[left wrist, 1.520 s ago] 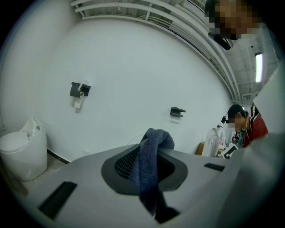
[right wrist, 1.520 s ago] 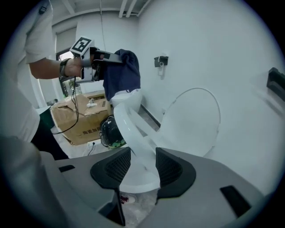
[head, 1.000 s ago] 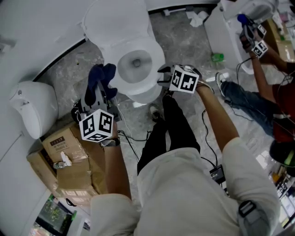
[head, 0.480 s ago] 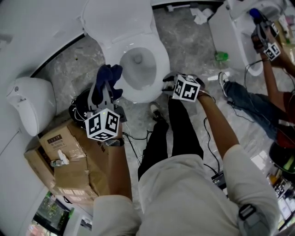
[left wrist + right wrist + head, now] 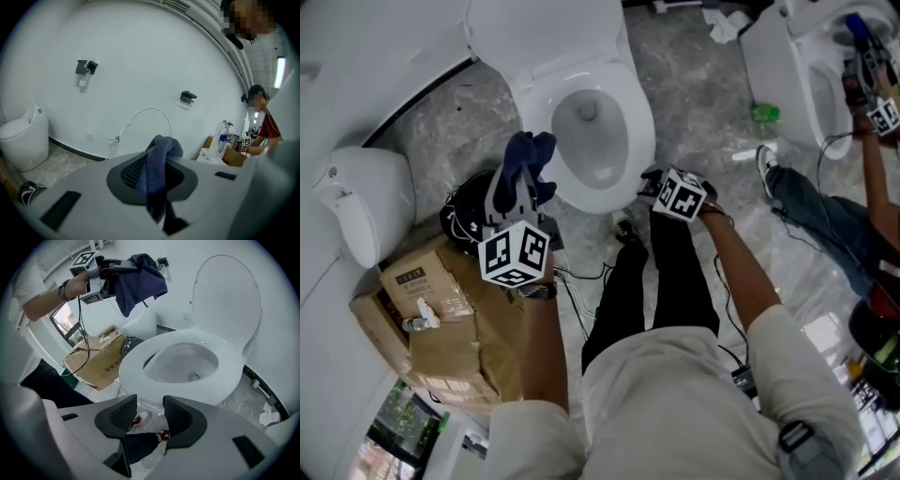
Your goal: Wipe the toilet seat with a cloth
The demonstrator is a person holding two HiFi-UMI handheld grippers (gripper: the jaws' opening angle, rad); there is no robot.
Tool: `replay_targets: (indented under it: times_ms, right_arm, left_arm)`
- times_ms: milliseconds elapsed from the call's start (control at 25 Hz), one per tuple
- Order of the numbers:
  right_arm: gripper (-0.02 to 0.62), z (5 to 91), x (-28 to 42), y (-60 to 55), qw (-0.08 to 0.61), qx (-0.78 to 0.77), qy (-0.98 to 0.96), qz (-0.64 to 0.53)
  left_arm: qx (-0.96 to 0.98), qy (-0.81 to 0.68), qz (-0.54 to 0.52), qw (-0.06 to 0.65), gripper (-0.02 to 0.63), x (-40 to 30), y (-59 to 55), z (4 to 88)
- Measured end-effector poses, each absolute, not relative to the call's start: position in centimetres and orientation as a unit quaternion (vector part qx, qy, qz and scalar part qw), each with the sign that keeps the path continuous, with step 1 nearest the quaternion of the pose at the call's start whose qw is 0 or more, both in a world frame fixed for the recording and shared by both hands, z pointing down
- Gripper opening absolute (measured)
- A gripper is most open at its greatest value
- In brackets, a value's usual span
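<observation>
- Floor: grey marbled stone, upper centre of the head view.
- Wall: plain white, filling most of the left gripper view; dark skirting strip along its foot.
- Wall brackets: two dark fittings, one upper left, one right of centre.
- Strip light: lit, at the right edge of the left gripper view.
- Spare toilet: white, at the left edge of the head view.
- Further white toilet: upper right.
- Cardboard boxes: brown, stacked at lower left.
- Green bottle: lying on the floor, upper right.
- Crumpled paper: top edge.
</observation>
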State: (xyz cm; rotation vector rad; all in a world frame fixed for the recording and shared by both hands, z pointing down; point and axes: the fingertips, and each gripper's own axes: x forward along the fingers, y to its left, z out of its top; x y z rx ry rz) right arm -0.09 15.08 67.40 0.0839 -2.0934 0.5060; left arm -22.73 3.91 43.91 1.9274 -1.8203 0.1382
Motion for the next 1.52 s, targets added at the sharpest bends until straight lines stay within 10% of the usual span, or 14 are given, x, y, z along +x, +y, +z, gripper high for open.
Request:
replay_targets:
  times_ms: [1040,1520]
  right_arm:
    - [0.16,77.4,0.2,16.3,0.481,0.114,-0.814,0.306]
    - [0.063,68.4,1.1,4.6,0.324,0.274,-0.849,0.315]
  left_arm:
    - [0.682,-0.682,0.041,0.26,0.037,-22.8,2.2,50.9]
    - [0.694,-0.663,0.018,0.28,0.037,-22.5,-2.6,55.5]
